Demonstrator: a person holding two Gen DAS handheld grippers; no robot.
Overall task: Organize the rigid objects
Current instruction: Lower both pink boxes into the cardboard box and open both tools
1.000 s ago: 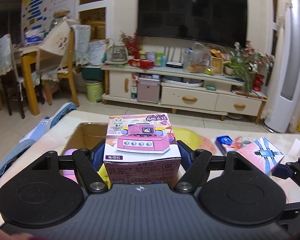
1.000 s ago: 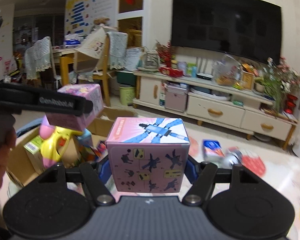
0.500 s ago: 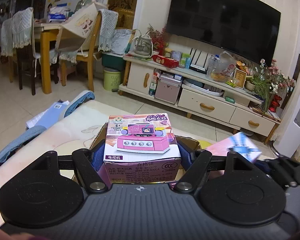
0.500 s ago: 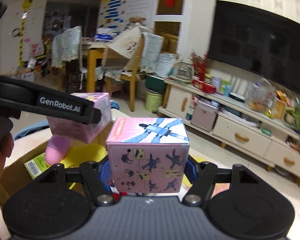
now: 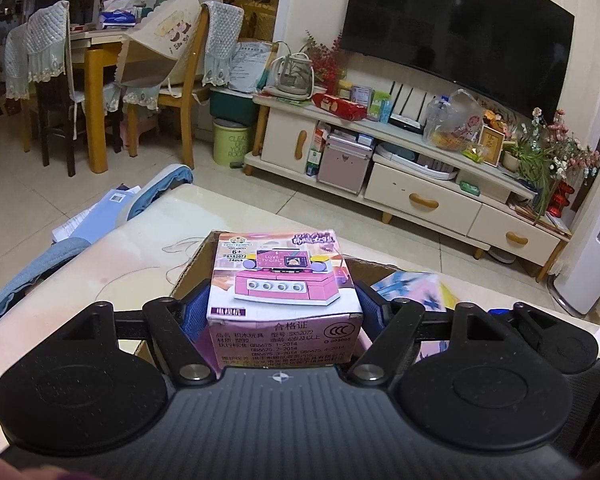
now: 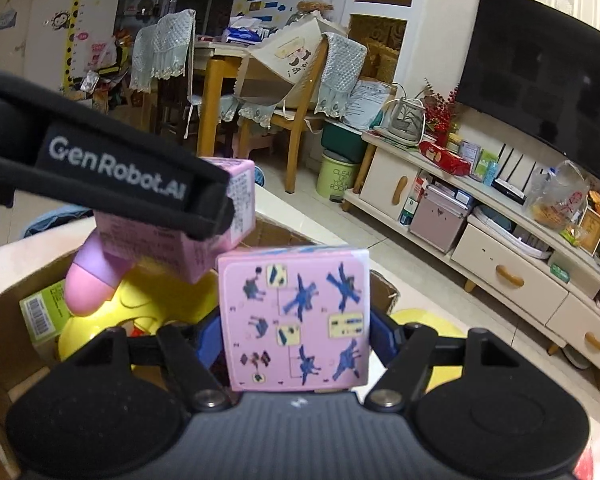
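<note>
A living room spreads behind everything: a pale tiled floor, a big dark television on the wall, and under it a long cream cabinet with drawers, its top crowded with bottles, packets and a potted plant. To the left stands a wooden dining table with chairs draped in lace covers, and a green bin sits by the wall.

Nearer, the pale glossy bench carries an open cardboard box. In the right wrist view a yellow toy with a pink tip lies inside it, beside a small green carton.

The left tongs are clamped on a pink TV-set box, blue pads pressing both of its sides, and hold it over the cardboard box's far part. From the right camera the same pink box shows under the black arm of the left tongs, above the yellow toy.

The right tongs have a pink robot box between their blue pads; the jaws are opening, and the pads look close against its sides, over the cardboard box's right edge
</note>
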